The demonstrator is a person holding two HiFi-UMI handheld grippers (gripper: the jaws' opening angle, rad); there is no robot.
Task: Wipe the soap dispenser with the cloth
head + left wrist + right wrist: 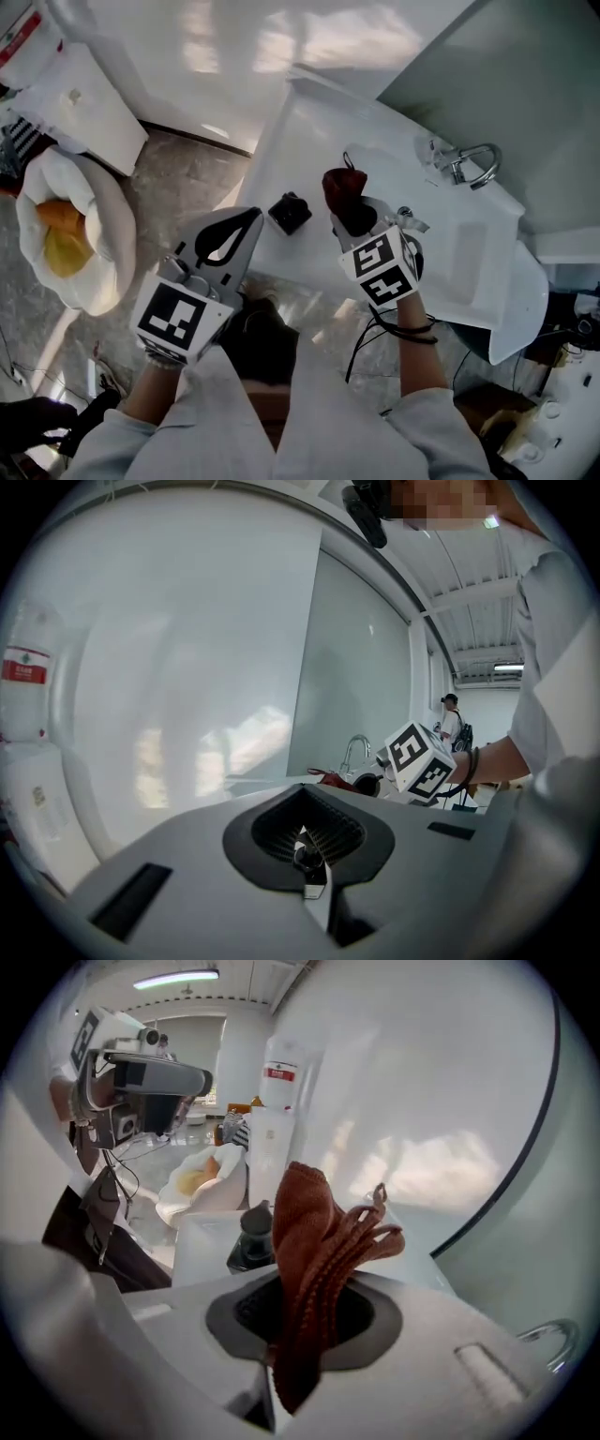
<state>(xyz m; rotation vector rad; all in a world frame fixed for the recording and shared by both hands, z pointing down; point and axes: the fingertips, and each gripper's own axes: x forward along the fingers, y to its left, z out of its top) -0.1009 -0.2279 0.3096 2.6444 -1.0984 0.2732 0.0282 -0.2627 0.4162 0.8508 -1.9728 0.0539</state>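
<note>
White washbasin (309, 131) against the wall, chrome tap (473, 164) at its far edge, white bag (105, 246) on the grey stone floor (178, 173) — yellow and orange contents inside.

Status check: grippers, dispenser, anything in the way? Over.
Left gripper jaws shut, empty. Right gripper shut on cloth. Soap dispenser on counter, apart from cloth. Nothing between them.

Soap dispenser (249, 1239) partly behind cloth (314, 1269), faucet (551, 1333) apparently edge-cropped
</note>
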